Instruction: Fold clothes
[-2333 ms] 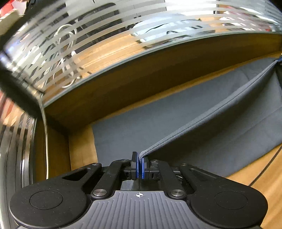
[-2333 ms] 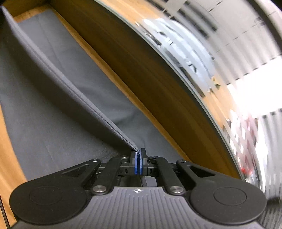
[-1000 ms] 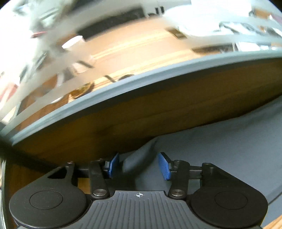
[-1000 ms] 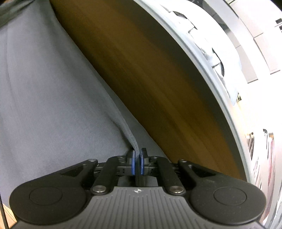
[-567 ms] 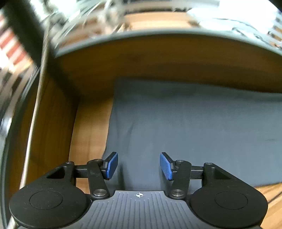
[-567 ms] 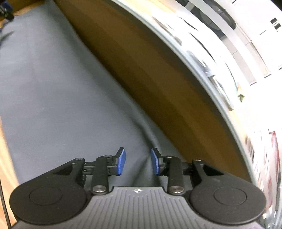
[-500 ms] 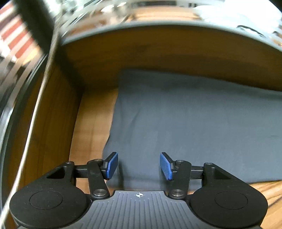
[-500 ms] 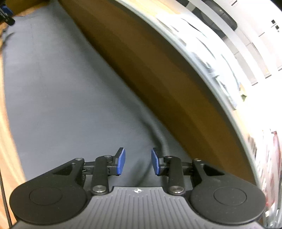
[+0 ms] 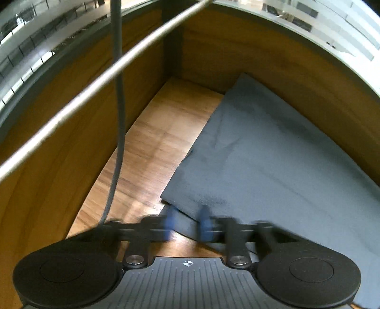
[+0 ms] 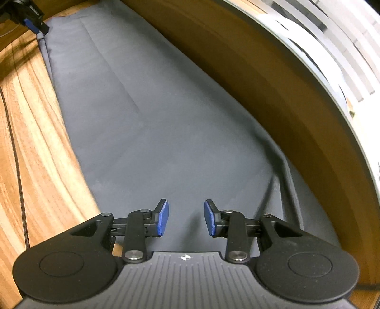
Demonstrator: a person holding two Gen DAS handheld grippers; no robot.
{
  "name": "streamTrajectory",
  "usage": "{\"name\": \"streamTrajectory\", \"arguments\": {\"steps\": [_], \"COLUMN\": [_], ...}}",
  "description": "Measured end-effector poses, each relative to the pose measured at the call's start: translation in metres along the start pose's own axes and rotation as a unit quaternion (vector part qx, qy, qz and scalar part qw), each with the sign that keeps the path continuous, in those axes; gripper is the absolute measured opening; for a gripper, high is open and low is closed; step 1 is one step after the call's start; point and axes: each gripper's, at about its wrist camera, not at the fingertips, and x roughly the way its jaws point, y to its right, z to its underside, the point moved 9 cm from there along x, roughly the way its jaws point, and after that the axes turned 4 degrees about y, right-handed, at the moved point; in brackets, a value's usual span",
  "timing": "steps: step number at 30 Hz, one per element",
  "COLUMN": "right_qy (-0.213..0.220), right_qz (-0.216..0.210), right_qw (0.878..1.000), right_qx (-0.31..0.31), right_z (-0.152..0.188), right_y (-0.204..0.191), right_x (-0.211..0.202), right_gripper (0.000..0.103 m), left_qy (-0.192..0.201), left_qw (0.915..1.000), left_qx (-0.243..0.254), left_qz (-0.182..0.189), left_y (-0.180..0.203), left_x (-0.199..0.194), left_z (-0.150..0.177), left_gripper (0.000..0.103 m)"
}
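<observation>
Wooden walls close in the corner of the desk [image 9: 152, 152], and a long grey garment [image 10: 147, 123] lies flat on it, its far edge running along the back wall [image 10: 273, 99]. It looks already folded once lengthwise: the near-left corner shows two layers stacked, and a seam line runs down its length in the right wrist view.

At that layered corner sit the left tongs [image 9: 186, 224], blurred by motion; the blue pads stand apart with cloth edge between them, so they appear partly open and not pinching, though the blur makes that hard to judge. From the right wrist view the same tongs show at the far end of the garment [image 10: 30, 17].

At the opposite end, the right tongs [image 10: 186, 219] hang wide and empty just above the cloth, where a small ridge bunches beside the wall.

One tool at each short end suggests the next fold brings end to end. A grey cable [image 9: 118, 107] hangs over the left side and could drag on the cloth.
</observation>
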Motion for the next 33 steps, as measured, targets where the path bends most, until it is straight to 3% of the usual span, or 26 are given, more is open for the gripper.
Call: {"name": "streamTrajectory", "arguments": {"steps": [5,9,13,20,25,29,30,31,32,33], "right_qy": [-0.011,-0.016,-0.023,-0.047,-0.069,-0.077,-0.076,-0.074,-0.075,-0.069], "right_qz": [0.012,0.027,0.049,0.081,0.102,0.103,0.091,0.075,0.064,0.062], "right_qw": [0.999,0.997,0.992,0.985,0.983,0.985,0.987,0.989,0.990,0.991], "right_qx": [0.036,0.075,0.111,0.143,0.137,0.111,0.108,0.107,0.105,0.101], "right_z": [0.027,0.061,0.109,0.218,0.297,0.338,0.344,0.350,0.355,0.357], "right_y": [0.014,0.027,0.039,0.051,0.062,0.072,0.073,0.075,0.078,0.082], "right_x": [-0.012,-0.032,-0.053,-0.087,-0.090,-0.083,-0.081,-0.078,-0.076,-0.080], "right_gripper": [0.037,0.038,0.042,0.053,0.057,0.056,0.047,0.032,0.003,0.002], "left_qy": [0.017,0.003,-0.001,-0.002,-0.003,-0.009,-0.010,-0.012,-0.014,-0.014], "left_qw": [0.9973,0.9990,0.9994,0.9958,0.9872,0.9799,0.9781,0.9764,0.9749,0.9737], "left_qx": [0.034,0.017,0.029,0.084,0.140,0.174,0.182,0.188,0.195,0.200], "left_qz": [-0.063,-0.041,-0.020,0.036,0.077,0.097,0.101,0.105,0.106,0.108], "left_y": [-0.011,-0.011,0.011,0.093,0.173,0.232,0.246,0.258,0.270,0.281], "left_x": [-0.007,-0.014,-0.030,-0.059,-0.087,-0.108,-0.112,-0.117,-0.121,-0.127], "left_z": [0.006,0.013,0.029,0.071,0.114,0.151,0.160,0.169,0.177,0.186], "left_gripper": [0.002,0.003,0.006,0.019,0.030,0.031,0.032,0.032,0.032,0.032]}}
